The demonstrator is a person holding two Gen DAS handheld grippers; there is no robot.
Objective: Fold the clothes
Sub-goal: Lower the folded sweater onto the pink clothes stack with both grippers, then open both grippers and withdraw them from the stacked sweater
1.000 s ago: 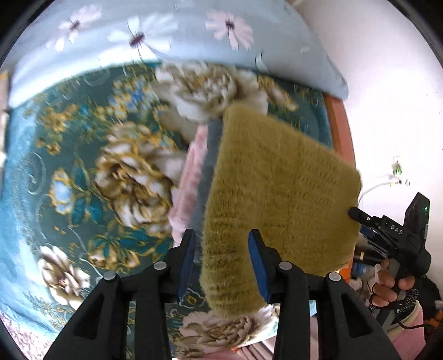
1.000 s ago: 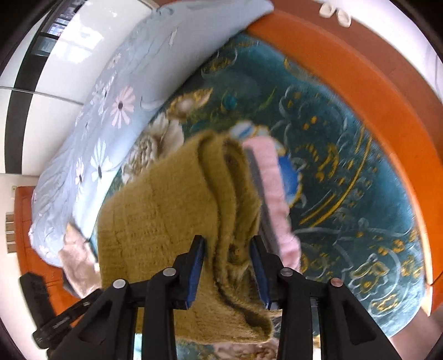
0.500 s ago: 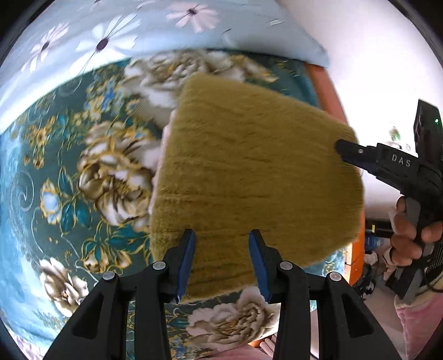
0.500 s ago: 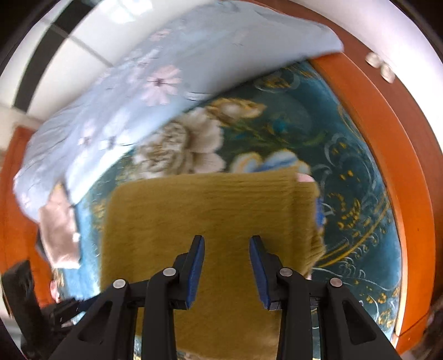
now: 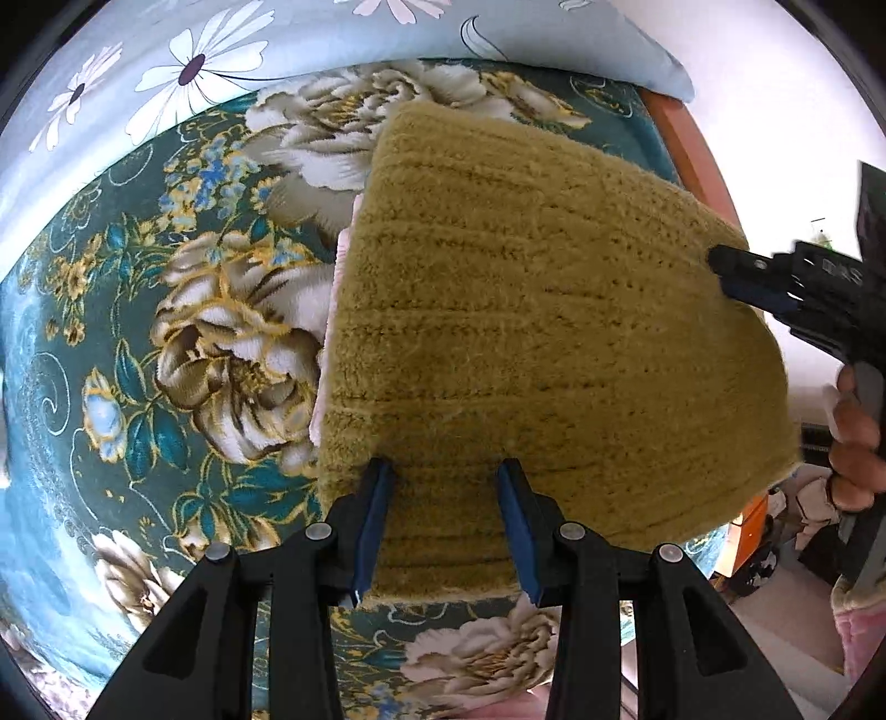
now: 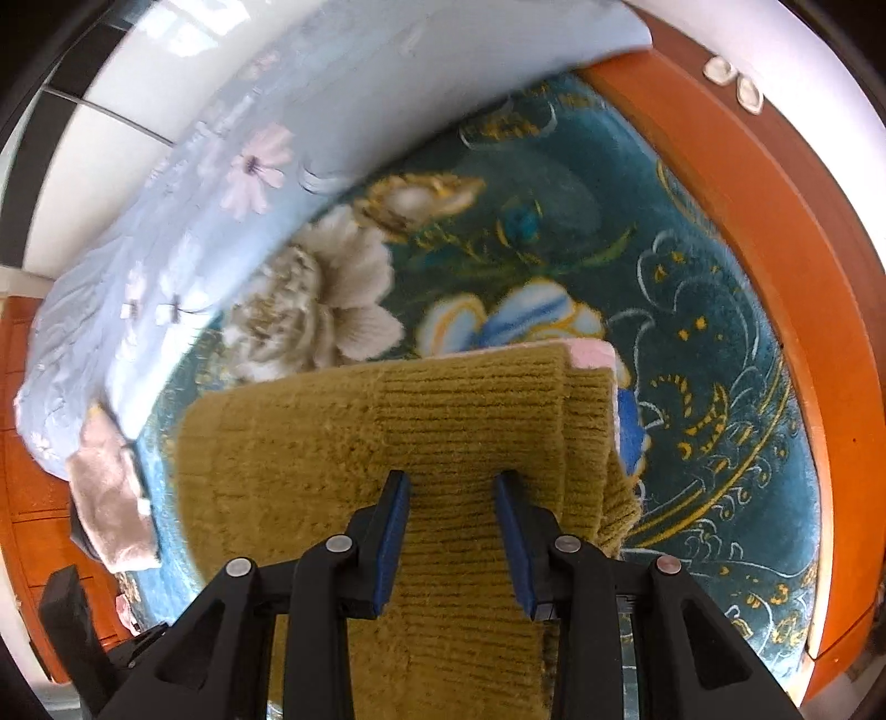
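Note:
A folded olive-yellow knit sweater [image 5: 526, 332] is spread flat just over the teal floral blanket [image 5: 138, 288]. My left gripper [image 5: 446, 487] is shut on its near edge, the thick knit filling the gap between the blue pads. At the sweater's right edge the right gripper [image 5: 736, 271] grips it, with a hand [image 5: 853, 421] behind. The right wrist view shows the right gripper [image 6: 451, 487] shut on the sweater [image 6: 332, 443]. A pink folded garment [image 6: 595, 354] peeks out beneath the sweater, and its pink edge [image 5: 332, 310] also shows in the left wrist view.
A light-blue flowered duvet [image 5: 221, 50] lies along the far side of the bed. The orange wooden bed frame [image 6: 747, 221] curves along the right. A beige cloth [image 6: 111, 498] lies at the left, by the duvet's end [image 6: 166, 249].
The sweater went from hanging bunched and edge-on between the jaws to lying flat and lower over the pink garment. Both grippers rolled and sank with it, still gripping.

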